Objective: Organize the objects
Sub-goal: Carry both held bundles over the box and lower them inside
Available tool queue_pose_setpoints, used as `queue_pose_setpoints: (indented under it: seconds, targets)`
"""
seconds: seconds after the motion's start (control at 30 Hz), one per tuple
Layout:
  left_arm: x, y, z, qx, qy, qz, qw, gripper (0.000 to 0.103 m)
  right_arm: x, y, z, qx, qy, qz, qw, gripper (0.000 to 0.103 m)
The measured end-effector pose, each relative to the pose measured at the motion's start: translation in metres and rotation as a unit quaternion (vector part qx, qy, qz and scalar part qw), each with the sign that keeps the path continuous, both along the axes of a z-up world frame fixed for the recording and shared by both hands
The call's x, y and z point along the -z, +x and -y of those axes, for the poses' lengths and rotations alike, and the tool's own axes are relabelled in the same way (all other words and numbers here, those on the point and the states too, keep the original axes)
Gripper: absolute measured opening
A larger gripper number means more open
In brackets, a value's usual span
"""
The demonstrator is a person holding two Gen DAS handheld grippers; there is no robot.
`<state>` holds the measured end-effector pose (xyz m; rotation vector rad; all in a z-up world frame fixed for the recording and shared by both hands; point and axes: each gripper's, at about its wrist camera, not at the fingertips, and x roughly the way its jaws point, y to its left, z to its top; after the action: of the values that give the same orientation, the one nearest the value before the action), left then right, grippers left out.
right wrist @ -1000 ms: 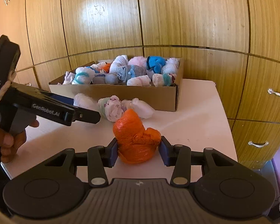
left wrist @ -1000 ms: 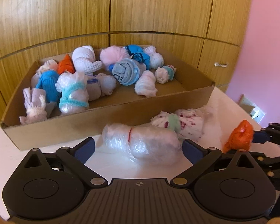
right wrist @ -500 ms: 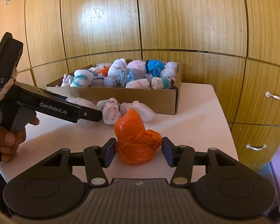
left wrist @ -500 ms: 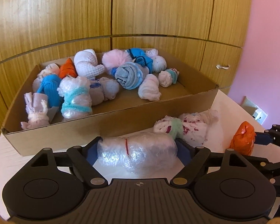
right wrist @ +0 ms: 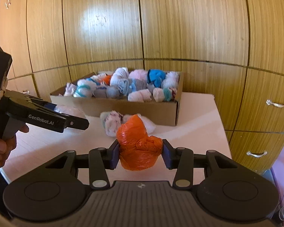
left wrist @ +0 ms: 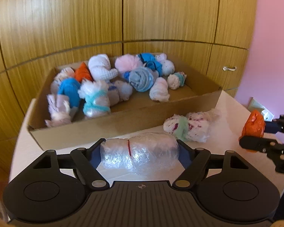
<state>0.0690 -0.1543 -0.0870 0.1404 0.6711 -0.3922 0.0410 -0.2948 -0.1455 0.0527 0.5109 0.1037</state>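
Cardboard box (left wrist: 123,130) ahead of both tongs already holds many bundles; left tongs (left wrist: 140,151) closing on a clear-wrapped roll (left wrist: 142,154), right tongs (right wrist: 140,152) closing on an orange bundle (right wrist: 138,147), and a speckled bundle (left wrist: 189,127) waits on the surface (right wrist: 195,117).

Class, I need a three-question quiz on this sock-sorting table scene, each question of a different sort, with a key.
1. True or false: the right claw grips a crumpled orange plastic bundle.
2. What lies between the closing left claw's pads? A clear plastic-wrapped roll with a red band; B blue sock ball; C nothing.
3. Fill in: the open brown cardboard box stands on the white table before a ____ cabinet wall.
Key: 1 true; 2 A; 3 wooden.
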Motion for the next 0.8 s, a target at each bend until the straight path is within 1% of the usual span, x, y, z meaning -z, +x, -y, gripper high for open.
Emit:
queue_pose_setpoints:
  seconds: [0.13,0.23,0.33,0.47,0.57,0.7,0.8]
  targets:
    - [-0.023,-0.009,-0.002,0.009,0.013,0.015,0.9998,0.081,-0.023,-0.002,0.001,-0.01,-0.002,0.007,1.0,0.041]
    - [-0.037,-0.013,-0.004,0.012,0.013,0.023,0.9996,0.081,-0.036,-0.002,0.002,-0.014,0.001,0.012,1.0,0.041]
    - [-0.045,-0.014,-0.006,0.011,0.018,0.024,0.9995,0.081,-0.043,0.002,0.003,-0.016,0.009,0.012,1.0,0.041]
    - [-0.059,-0.012,-0.007,0.012,0.02,0.031,0.9993,0.081,-0.056,0.011,0.004,-0.023,0.003,0.015,1.0,0.041]
    - [-0.069,-0.004,-0.005,0.01,0.018,0.036,0.9992,0.081,-0.064,0.021,0.004,-0.03,0.004,0.015,0.999,0.041]
    - [-0.078,0.016,0.003,0.016,0.02,0.04,0.9989,0.081,-0.074,0.044,0.003,-0.048,-0.001,0.013,0.999,0.041]
    - [-0.081,0.035,0.009,0.017,0.008,0.03,0.9994,0.081,-0.08,0.062,0.003,-0.06,0.002,0.011,0.998,0.041]
